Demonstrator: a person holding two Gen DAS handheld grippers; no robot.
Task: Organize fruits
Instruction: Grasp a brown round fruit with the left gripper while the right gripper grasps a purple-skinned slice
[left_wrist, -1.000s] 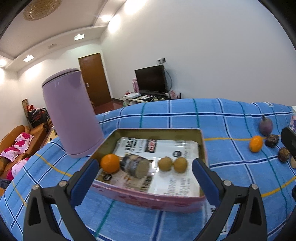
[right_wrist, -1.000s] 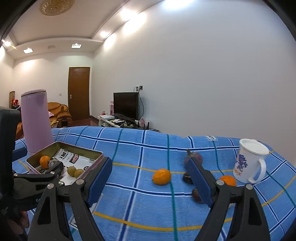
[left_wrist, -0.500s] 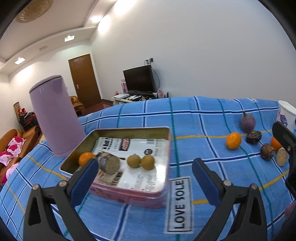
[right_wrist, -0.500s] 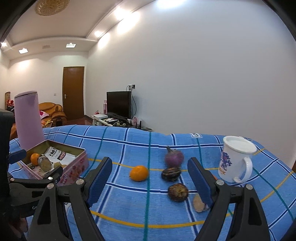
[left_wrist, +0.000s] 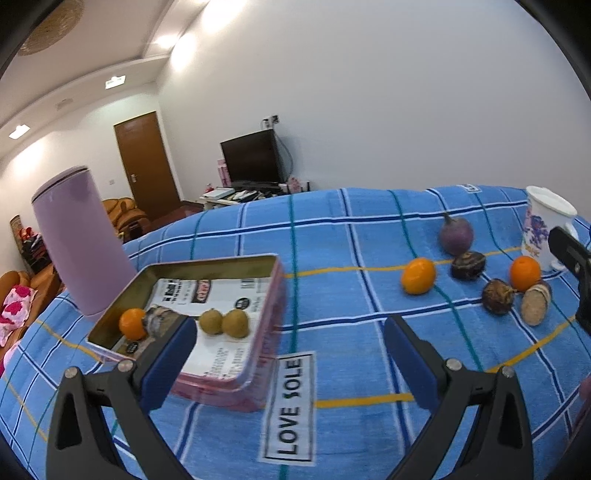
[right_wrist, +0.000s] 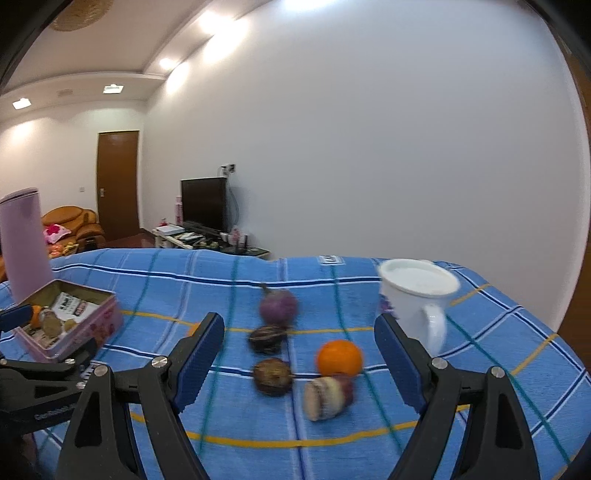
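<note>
1. Both wrist views have swung right since a second ago: the tin has slid from centre to the left in the left view, and loose fruit that sat at the frame edge now lies ahead of the right gripper.
2. Blue plaid cloth (left_wrist: 332, 258) covers the table; a "LOVE SOLE" label (left_wrist: 291, 406) is on it beside the tin.
3. Lilac cylinder container (left_wrist: 77, 240) stands upright behind the tin's left corner.
4. Pink tin (left_wrist: 236, 384), open, paper-lined: holds an orange (left_wrist: 131, 323), a cut brownish piece (left_wrist: 159, 319) against it, and two small yellow-green fruits (left_wrist: 223, 322) touching each other.
5. White mug (right_wrist: 417, 295) stands at far right.
6. Loose fruit near the mug: purple round fruit (right_wrist: 277, 306), two dark wrinkled fruits (right_wrist: 266, 338), orange (right_wrist: 339, 357), cut slice (right_wrist: 327, 397), another orange (left_wrist: 418, 275) further left.
7. Left gripper (left_wrist: 288, 358): jaws wide apart, nothing between the pads, hovering over the tin's near right corner.
8. Right gripper (right_wrist: 299, 360): jaws wide apart, holding nothing, fruit cluster framed between the fingers but apart from them.
</note>
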